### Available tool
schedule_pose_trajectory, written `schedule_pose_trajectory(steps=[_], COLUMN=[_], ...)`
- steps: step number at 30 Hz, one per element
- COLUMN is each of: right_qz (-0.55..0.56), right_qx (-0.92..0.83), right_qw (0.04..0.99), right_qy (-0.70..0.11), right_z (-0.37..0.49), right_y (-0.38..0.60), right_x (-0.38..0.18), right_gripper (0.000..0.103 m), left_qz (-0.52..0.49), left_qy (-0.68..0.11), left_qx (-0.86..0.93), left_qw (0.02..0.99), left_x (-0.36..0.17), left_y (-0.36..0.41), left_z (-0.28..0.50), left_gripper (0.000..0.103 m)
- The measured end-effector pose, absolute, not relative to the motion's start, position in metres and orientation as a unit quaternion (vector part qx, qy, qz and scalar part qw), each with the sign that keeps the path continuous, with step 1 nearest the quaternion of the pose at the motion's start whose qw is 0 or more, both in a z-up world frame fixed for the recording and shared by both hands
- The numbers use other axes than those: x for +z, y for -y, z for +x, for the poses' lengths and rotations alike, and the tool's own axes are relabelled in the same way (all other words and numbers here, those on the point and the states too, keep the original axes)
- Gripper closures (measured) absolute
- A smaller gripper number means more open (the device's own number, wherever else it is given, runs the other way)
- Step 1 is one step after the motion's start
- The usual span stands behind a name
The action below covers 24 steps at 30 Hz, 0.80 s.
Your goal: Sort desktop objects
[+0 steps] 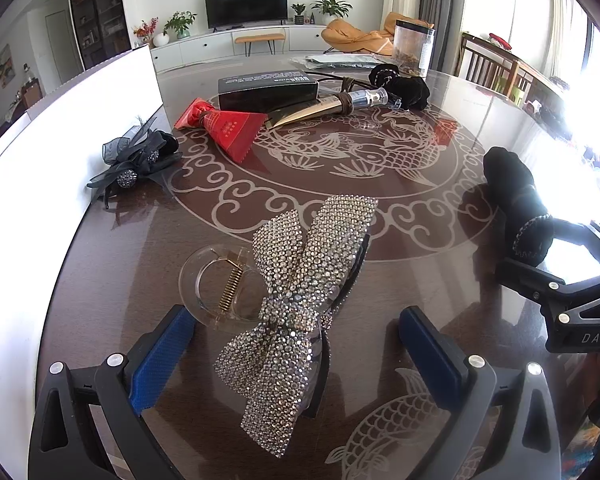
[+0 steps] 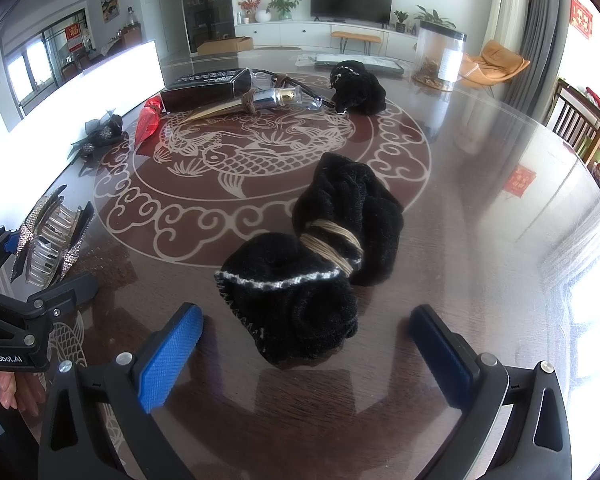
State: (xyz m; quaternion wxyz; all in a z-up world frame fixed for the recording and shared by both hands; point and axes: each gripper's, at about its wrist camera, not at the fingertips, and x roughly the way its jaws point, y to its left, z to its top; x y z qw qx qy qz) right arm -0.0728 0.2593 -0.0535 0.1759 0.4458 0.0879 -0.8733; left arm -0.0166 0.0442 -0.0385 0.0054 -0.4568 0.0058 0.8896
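Observation:
A rhinestone bow hair claw (image 1: 296, 296) with a clear clip lies on the glass table between the fingers of my left gripper (image 1: 300, 336), which is open around it. It also shows in the right wrist view (image 2: 52, 236). A black velvet pouch (image 2: 320, 264) tied with tan cord lies just ahead of my right gripper (image 2: 306, 332), which is open with the pouch's near end between its fingertips. The pouch also shows in the left wrist view (image 1: 516, 200).
Further back lie a black box (image 1: 266, 88), a red tube (image 1: 224, 126), a gold tube (image 1: 332, 106), a second black pouch (image 2: 358, 88), a black ribbon hair bow (image 1: 138, 158) and a clear jar (image 2: 440, 58). A white panel (image 1: 60, 128) stands along the left edge.

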Motion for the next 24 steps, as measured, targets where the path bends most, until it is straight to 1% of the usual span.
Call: schedule_pose_trajectory(steps=[2, 6, 8, 11, 16, 18, 19, 20, 21, 22, 24], right_qz=[0.45, 0.481, 0.492, 0.493, 0.531, 0.517, 0.509, 0.504, 0.504, 0.507, 0.51], right_qx=[-0.871, -0.852, -0.844, -0.843, -0.823, -0.833, -0.838, -0.839, -0.839, -0.837, -0.834], right_qw=[0.186, 0.203, 0.205, 0.209, 0.201, 0.193, 0.19, 0.19, 0.195, 0.198, 0.204], right_qy=[-0.065, 0.03, 0.052, 0.054, 0.004, -0.034, -0.058, -0.069, -0.067, -0.061, -0.049], right_z=[-0.075, -0.085, -0.094, -0.109, -0.129, -0.125, -0.121, -0.118, -0.116, -0.113, -0.107], right_y=[-0.266, -0.289, -0.293, -0.289, -0.264, -0.258, -0.256, -0.256, -0.259, -0.263, -0.273], right_x=[-0.051, -0.042, -0.038, -0.029, -0.041, -0.042, -0.041, -0.041, -0.041, -0.04, -0.037], right_gripper=[0.0, 0.0, 0.0, 0.0, 0.0, 0.016, 0.039, 0.053, 0.056, 0.06, 0.061], left_qz=[-0.459, -0.476, -0.471, -0.473, -0.495, -0.483, -0.475, -0.47, -0.471, -0.471, -0.468], left_qy=[-0.004, 0.004, 0.012, -0.005, -0.048, -0.049, -0.043, -0.037, -0.028, -0.013, 0.021], left_qx=[0.888, 0.879, 0.881, 0.88, 0.867, 0.873, 0.877, 0.88, 0.88, 0.88, 0.881], left_qw=[0.002, 0.017, 0.029, 0.035, 0.037, 0.05, 0.06, 0.062, 0.063, 0.063, 0.066], left_x=[-0.038, -0.035, -0.029, -0.022, -0.026, -0.023, -0.02, -0.018, -0.017, -0.017, -0.015], left_y=[-0.042, -0.037, -0.033, -0.034, -0.044, -0.046, -0.046, -0.045, -0.042, -0.038, -0.028], left_z=[-0.014, -0.01, -0.012, -0.021, -0.04, -0.04, -0.038, -0.037, -0.037, -0.037, -0.032], left_gripper=[0.0, 0.0, 0.0, 0.0, 0.0, 0.0, 0.014, 0.028, 0.044, 0.05, 0.051])
